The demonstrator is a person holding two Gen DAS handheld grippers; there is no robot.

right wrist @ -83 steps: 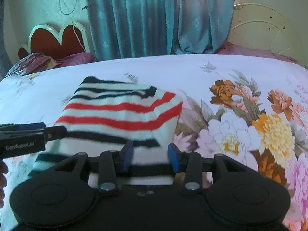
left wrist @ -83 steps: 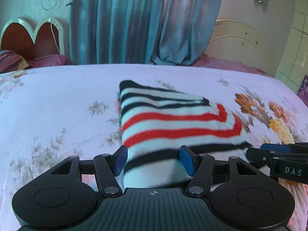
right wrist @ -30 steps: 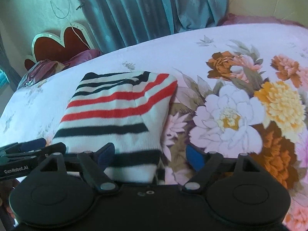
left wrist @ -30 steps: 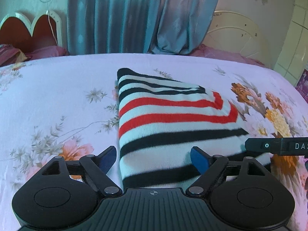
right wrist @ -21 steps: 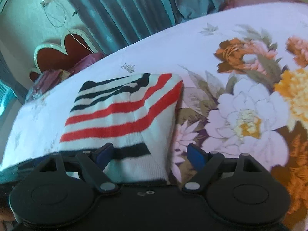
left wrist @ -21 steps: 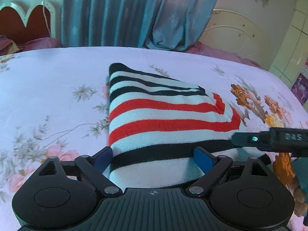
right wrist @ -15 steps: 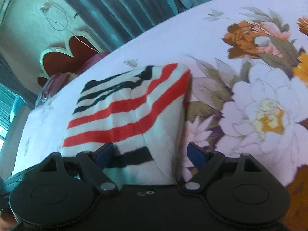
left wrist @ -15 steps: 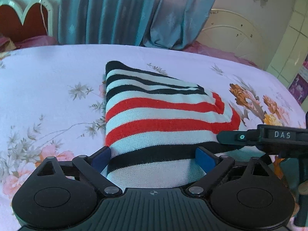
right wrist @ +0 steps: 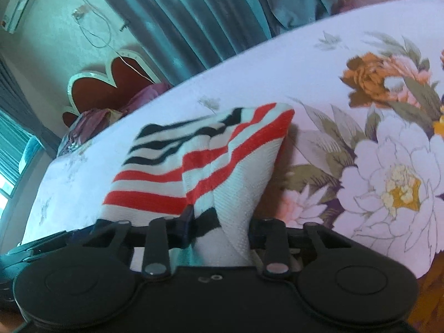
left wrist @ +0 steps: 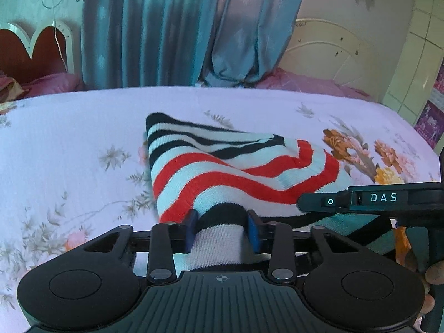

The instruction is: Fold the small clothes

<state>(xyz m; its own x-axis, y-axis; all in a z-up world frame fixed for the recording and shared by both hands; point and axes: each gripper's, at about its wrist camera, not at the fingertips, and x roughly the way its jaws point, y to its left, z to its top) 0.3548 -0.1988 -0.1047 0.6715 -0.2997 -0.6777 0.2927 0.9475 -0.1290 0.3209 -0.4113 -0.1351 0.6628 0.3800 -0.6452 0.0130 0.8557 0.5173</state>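
A small knitted garment with red, black and white stripes [left wrist: 222, 172] lies folded on the flowered bedsheet [left wrist: 69, 138]. My left gripper [left wrist: 222, 229] is shut on its near edge, the cloth bunched between the blue pads. My right gripper [right wrist: 219, 224] is shut on the near right edge of the same garment [right wrist: 172, 177], which is lifted and creased there. The right gripper also shows in the left wrist view [left wrist: 360, 201], just right of mine, above the cloth.
The bedsheet has big printed flowers on the right [right wrist: 394, 183]. Teal curtains [left wrist: 166, 27] hang behind the bed. A red heart-shaped headboard [left wrist: 36, 52] and pink pillows stand at the far left. A cream headboard [left wrist: 333, 55] is at the far right.
Both grippers were open around the garment's near edge; now both have closed on it. The near edge has lifted and bunched, and the right wrist view has tilted.
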